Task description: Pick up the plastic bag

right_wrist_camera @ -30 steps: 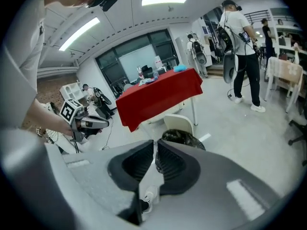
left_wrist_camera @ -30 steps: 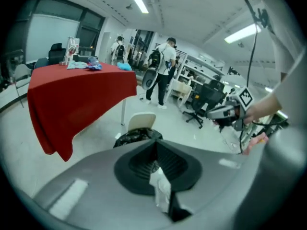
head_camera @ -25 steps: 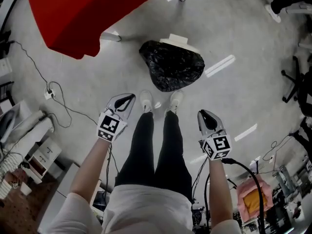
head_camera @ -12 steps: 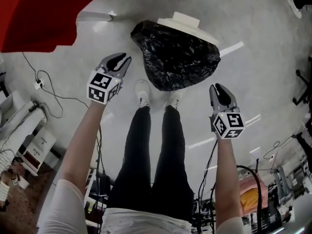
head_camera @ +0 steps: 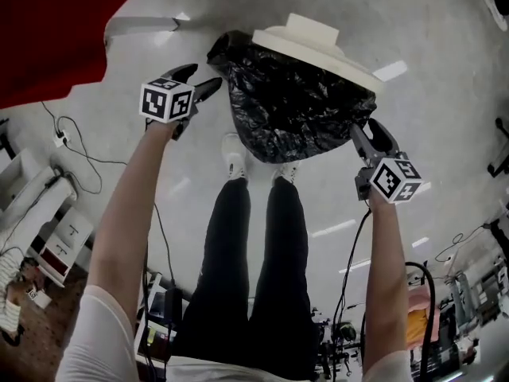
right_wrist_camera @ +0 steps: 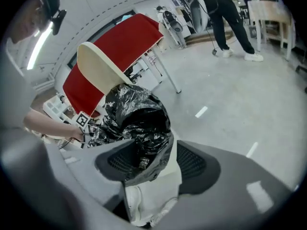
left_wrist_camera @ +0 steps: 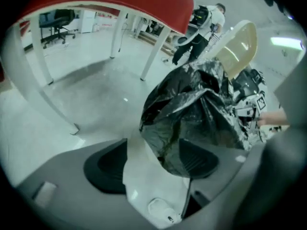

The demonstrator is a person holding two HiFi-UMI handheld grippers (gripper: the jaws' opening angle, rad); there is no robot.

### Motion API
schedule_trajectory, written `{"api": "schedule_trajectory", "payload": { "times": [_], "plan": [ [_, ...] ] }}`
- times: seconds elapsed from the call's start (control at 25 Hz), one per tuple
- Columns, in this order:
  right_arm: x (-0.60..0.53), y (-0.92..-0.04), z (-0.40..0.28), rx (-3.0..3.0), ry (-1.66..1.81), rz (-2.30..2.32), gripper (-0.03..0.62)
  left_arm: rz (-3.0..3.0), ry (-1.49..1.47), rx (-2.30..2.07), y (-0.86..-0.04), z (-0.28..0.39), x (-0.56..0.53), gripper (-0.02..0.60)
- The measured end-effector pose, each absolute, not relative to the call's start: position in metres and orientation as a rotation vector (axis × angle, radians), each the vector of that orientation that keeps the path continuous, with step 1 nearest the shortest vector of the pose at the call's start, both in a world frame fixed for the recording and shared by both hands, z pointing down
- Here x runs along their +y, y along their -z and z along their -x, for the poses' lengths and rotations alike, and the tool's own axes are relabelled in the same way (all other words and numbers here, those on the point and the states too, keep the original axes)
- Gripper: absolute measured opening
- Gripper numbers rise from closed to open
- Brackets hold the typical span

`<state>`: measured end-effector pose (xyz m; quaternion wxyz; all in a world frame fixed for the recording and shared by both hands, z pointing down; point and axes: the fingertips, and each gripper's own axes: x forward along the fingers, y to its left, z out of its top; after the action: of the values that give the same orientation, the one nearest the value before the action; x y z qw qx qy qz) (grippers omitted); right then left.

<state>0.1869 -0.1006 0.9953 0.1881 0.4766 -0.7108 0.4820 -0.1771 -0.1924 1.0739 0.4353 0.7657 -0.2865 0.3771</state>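
On the floor, edges of the plastic bag are found between the jaws, just opened wide, of the left hand-held gripper and the right hand-held gripper.

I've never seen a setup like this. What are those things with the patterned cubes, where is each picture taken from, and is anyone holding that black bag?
A person stands on a grey floor with a two-jawed hand-held gripper in each hand, each bearing a marker cube. One picture looks down from a camera on the person's head; the other two come from cameras riding on those grippers. The left hand-held gripper and right hand-held gripper flank a black plastic bag topped by a pale lid, near a red table. Both pairs of jaws have just been opening and stand wide, the bag's edge between them, not pinched. Nothing is held.
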Motion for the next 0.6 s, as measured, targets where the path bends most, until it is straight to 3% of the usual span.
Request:
{"api": "schedule_trajectory", "payload": {
  "times": [0.08, 0.16, 0.24, 0.32, 0.6],
  "plan": [
    [-0.103, -1.001, -0.179, -2.052, -1.417, -1.294, 0.264, -1.952, -0.962, -0.635, -1.083, 0.168, -0.196, 0.325],
    [-0.107, -0.997, -0.171, -2.105, -1.406, -1.263, 0.136, -2.03, -0.984, -0.579, -1.082, 0.158, -0.205, 0.3],
    [-0.109, -0.99, -0.165, -2.141, -1.365, -1.246, 0.027, -2.096, -0.982, -0.572, -1.072, 0.151, -0.217, 0.176],
    [-0.109, -0.986, -0.161, -2.152, -1.341, -1.242, 0.006, -2.121, -0.97, -0.599, -1.063, 0.148, -0.222, 0.016],
    [-0.102, -0.97, -0.155, -2.113, -1.318, -1.279, 0.003, -2.139, -1.043, -0.732, -1.031, 0.159, -0.201, 0.005]
  ]
}}
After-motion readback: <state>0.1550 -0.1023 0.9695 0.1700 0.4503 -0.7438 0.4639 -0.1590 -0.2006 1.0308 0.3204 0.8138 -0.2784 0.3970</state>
